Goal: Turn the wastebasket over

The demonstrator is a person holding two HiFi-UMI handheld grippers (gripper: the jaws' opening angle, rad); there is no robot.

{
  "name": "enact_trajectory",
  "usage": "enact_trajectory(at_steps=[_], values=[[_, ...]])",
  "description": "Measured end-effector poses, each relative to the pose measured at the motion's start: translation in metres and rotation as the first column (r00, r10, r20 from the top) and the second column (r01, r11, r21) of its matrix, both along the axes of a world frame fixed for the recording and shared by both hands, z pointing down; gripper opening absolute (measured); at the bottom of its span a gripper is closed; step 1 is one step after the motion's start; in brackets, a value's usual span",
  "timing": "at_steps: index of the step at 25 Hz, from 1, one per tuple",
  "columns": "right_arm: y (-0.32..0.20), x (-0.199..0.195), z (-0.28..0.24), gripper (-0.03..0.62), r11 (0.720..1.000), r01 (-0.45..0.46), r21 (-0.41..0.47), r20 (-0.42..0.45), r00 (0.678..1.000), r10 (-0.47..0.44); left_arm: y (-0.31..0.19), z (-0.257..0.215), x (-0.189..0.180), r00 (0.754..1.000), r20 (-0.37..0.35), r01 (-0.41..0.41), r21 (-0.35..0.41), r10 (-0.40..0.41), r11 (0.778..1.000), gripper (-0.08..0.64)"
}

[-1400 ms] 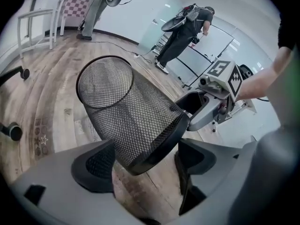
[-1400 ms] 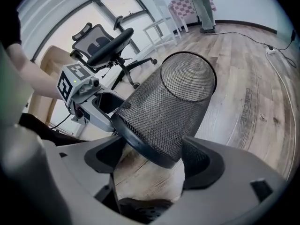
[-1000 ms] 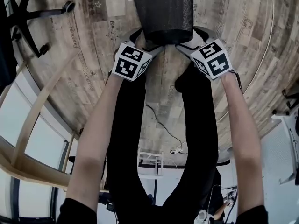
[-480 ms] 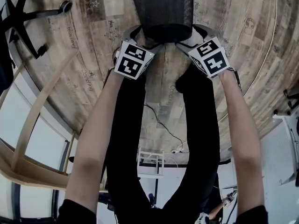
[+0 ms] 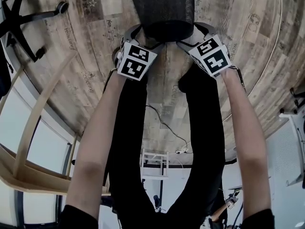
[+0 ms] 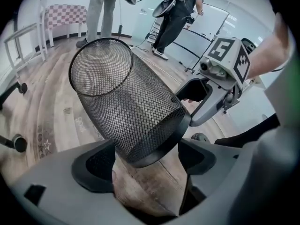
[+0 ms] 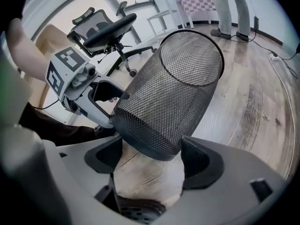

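A black mesh wastebasket (image 5: 162,8) lies tilted over the wooden floor, its solid base toward me and its open rim (image 6: 101,67) pointing away. My left gripper (image 5: 138,36) is at the base's left side and my right gripper (image 5: 190,35) at its right side. In the left gripper view the jaws of the left gripper (image 6: 147,161) stand wide apart with the base edge (image 6: 154,146) between them. The right gripper (image 7: 154,161) shows the same, jaws apart around the base (image 7: 150,135). Whether the basket rests on the floor is hidden.
An office chair's wheeled base (image 5: 28,18) and a pale wooden frame (image 5: 33,113) are at the left. A cable (image 5: 164,123) runs over the floor near my legs. An office chair (image 7: 105,29) and standing people (image 6: 178,13) are farther off.
Both grippers and the basket's base have shifted slightly upward in the head view. The jaws keep their places at the base's two sides.
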State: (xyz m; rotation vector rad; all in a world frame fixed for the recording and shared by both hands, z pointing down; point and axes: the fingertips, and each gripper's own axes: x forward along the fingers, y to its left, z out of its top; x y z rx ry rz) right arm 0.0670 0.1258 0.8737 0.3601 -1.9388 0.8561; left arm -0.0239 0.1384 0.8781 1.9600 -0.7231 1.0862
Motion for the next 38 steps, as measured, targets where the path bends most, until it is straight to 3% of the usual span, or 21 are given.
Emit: enact_trajectory(at_steps=[8, 11, 16, 23, 25, 28, 32, 35, 38], values=[[-0.002, 0.0, -0.005, 0.373, 0.997, 0.073, -0.003, -0.009, 0.997, -0.073, 0.004, 0.0, -0.011, 0.998, 0.048, -0.04, -0.026, 0.041, 0.999, 0.417], [-0.013, 0.001, -0.016, 0.373, 0.999, 0.049, -0.004, 0.005, 0.999, -0.049, 0.0, -0.01, -0.017, 0.998, 0.048, -0.048, -0.023, 0.049, 0.999, 0.417], [-0.053, 0.005, -0.039, 0.371, 0.999, -0.002, 0.039, 0.017, 1.0, 0.001, -0.025, -0.034, -0.025, 0.999, 0.032, -0.03, 0.009, 0.029, 1.0, 0.417], [-0.114, -0.011, -0.075, 0.371, 0.991, 0.037, 0.129, 0.029, 0.999, -0.041, -0.062, -0.052, -0.018, 0.998, 0.054, 0.013, 0.067, -0.017, 0.998, 0.417], [-0.131, -0.02, -0.085, 0.371, 0.986, 0.055, 0.157, 0.038, 0.997, -0.062, -0.069, -0.053, -0.013, 0.996, 0.06, 0.056, 0.082, -0.061, 0.995, 0.417], [-0.157, -0.033, -0.096, 0.371, 0.978, 0.074, 0.196, 0.047, 0.995, -0.084, -0.08, -0.056, -0.006, 0.98, 0.041, 0.189, 0.087, -0.193, 0.978, 0.417], [-0.198, -0.047, -0.1, 0.371, 0.968, 0.022, 0.252, 0.064, 0.997, -0.04, -0.095, -0.057, 0.002, 0.957, 0.05, 0.279, 0.109, -0.286, 0.954, 0.417], [-0.218, -0.061, -0.104, 0.371, 0.963, 0.003, 0.271, 0.095, 0.995, -0.03, -0.097, -0.047, 0.005, 0.946, 0.077, 0.307, 0.1, -0.315, 0.947, 0.417], [-0.22, -0.074, -0.099, 0.371, 0.957, 0.08, 0.279, 0.096, 0.989, -0.111, -0.093, -0.038, 0.011, 0.947, 0.093, 0.299, 0.087, -0.307, 0.95, 0.417]])
